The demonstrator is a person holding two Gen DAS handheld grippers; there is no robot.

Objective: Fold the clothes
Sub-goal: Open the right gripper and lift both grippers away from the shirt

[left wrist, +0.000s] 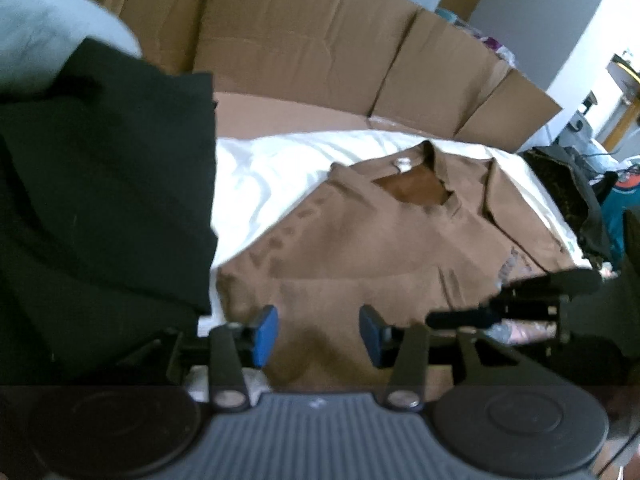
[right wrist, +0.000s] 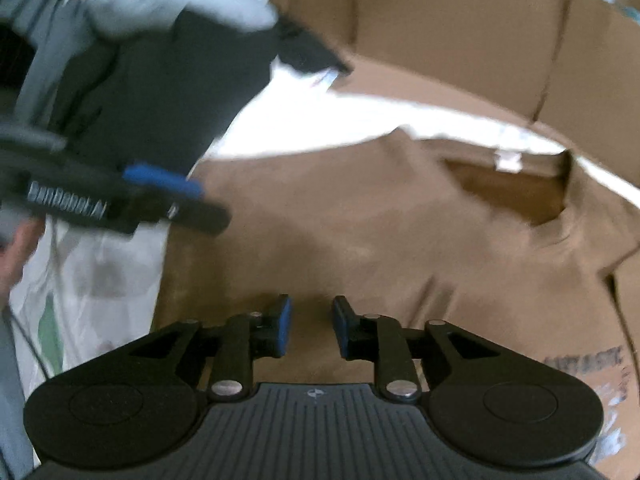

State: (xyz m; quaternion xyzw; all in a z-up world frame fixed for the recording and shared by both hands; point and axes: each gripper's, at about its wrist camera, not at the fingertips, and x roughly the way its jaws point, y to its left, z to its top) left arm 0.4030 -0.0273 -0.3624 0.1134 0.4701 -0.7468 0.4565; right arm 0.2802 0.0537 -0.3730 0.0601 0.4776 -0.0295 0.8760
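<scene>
Far left, a folded black garment (left wrist: 104, 184) sits in a pile, pale grey fabric (left wrist: 48, 28) behind it. Just beside it, a white sheet (left wrist: 272, 168) covers the surface, with cardboard panels (left wrist: 304, 40) standing at the back. The brown t-shirt (left wrist: 360, 232) lies flat on the sheet, neck opening toward the cardboard, one side folded in, print near its right edge. Left gripper (left wrist: 318, 332) over the shirt's near hem, fingers (left wrist: 266, 334) released, nothing between. Right gripper (right wrist: 311, 326) over the shirt body, fingers (right wrist: 283, 326) parted, nothing gripped. Dark clutter (left wrist: 568, 188) far right.
</scene>
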